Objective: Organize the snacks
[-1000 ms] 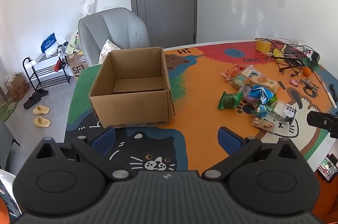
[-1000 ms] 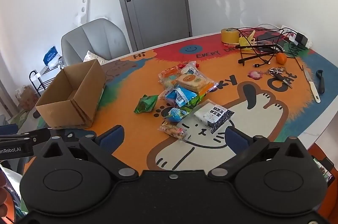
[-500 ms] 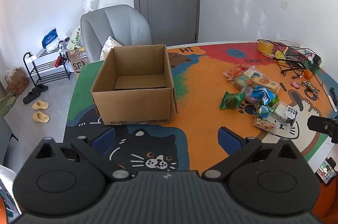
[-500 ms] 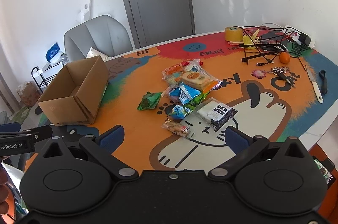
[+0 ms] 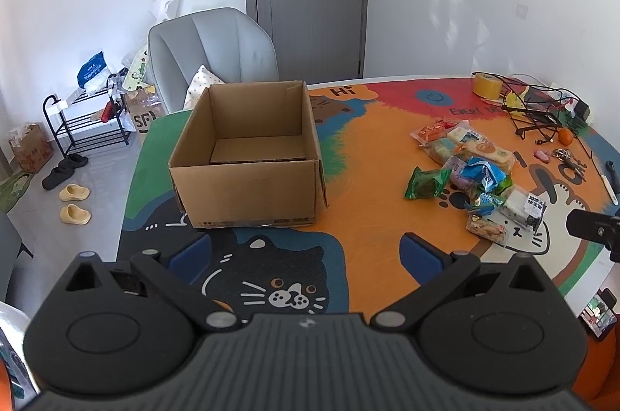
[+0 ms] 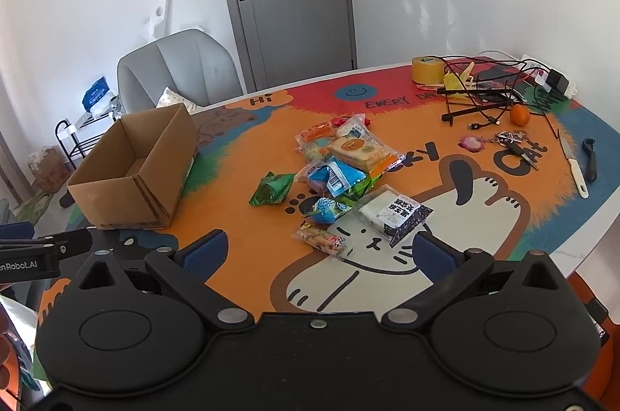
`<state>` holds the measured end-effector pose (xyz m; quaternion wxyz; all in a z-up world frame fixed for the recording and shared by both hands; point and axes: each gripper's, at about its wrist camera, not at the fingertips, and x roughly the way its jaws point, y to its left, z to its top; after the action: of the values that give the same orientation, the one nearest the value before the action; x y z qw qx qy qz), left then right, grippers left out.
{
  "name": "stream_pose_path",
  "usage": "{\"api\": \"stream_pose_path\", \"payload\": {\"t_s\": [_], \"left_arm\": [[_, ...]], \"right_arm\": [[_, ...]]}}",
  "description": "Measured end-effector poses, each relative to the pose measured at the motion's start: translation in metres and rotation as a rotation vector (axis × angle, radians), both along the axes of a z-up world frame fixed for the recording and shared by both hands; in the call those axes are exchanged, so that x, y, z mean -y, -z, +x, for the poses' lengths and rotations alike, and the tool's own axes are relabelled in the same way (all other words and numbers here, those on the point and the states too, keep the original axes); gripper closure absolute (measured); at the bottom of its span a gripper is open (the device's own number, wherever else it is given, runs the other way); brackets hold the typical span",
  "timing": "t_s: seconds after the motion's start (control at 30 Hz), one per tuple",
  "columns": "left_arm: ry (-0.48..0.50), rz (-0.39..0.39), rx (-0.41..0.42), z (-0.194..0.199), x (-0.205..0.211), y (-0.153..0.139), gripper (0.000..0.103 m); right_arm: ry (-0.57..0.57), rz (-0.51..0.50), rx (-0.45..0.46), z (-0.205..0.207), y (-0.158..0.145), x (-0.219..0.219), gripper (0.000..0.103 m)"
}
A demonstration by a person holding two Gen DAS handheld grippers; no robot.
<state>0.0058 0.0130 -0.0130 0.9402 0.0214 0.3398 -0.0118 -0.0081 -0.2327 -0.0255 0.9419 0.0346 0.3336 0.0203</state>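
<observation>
An open, empty cardboard box point(image 5: 248, 155) stands on the cartoon-print table mat; it also shows in the right wrist view point(image 6: 135, 170). A pile of snack packets point(image 6: 341, 174) lies mid-table, with a green packet point(image 6: 271, 189), a black-and-white packet point(image 6: 395, 213) and a small clear packet point(image 6: 319, 238) nearest me. The pile shows in the left wrist view point(image 5: 472, 170) at the right. My left gripper point(image 5: 306, 252) is open and empty, short of the box. My right gripper point(image 6: 319, 252) is open and empty, just short of the clear packet.
At the table's far right lie a tape roll point(image 6: 426, 69), cables with a black wire rack point(image 6: 484, 89), an orange point(image 6: 519, 114), keys point(image 6: 511, 139) and a knife point(image 6: 575, 170). A grey chair point(image 5: 213, 50) stands behind the box. A shoe rack point(image 5: 89, 124) and slippers are on the floor.
Both cameras have lifted and drawn back slightly, so the box and snack pile sit a little lower and farther in view. Both grippers stay open and empty.
</observation>
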Motion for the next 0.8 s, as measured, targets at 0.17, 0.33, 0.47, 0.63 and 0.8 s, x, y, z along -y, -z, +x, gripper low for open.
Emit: {"api": "stream_pose_path", "payload": {"t_s": [0.17, 0.33, 0.47, 0.63, 0.8], "left_arm": [[0.005, -0.008, 0.006, -0.0008, -0.0011, -0.0014, 0.0], [0.004, -0.013, 0.006, -0.001, -0.0017, -0.0019, 0.0], [0.006, -0.016, 0.012, -0.0014, -0.0017, -0.0031, 0.0], [0.01, -0.018, 0.023, -0.0041, -0.001, -0.0058, 0.0], [0.014, -0.019, 0.031, -0.0077, -0.0014, -0.0081, 0.0]], "right_arm": [[0.0, -0.006, 0.002, 0.0004, -0.0004, -0.0002, 0.0], [0.0, -0.007, 0.004, 0.0001, -0.0007, -0.0002, 0.0], [0.001, -0.007, 0.004, 0.0001, -0.001, -0.0003, 0.0], [-0.001, -0.009, 0.009, -0.0007, -0.003, -0.0003, 0.0], [-0.007, -0.009, 0.017, -0.0025, -0.0057, -0.0011, 0.0]]}}
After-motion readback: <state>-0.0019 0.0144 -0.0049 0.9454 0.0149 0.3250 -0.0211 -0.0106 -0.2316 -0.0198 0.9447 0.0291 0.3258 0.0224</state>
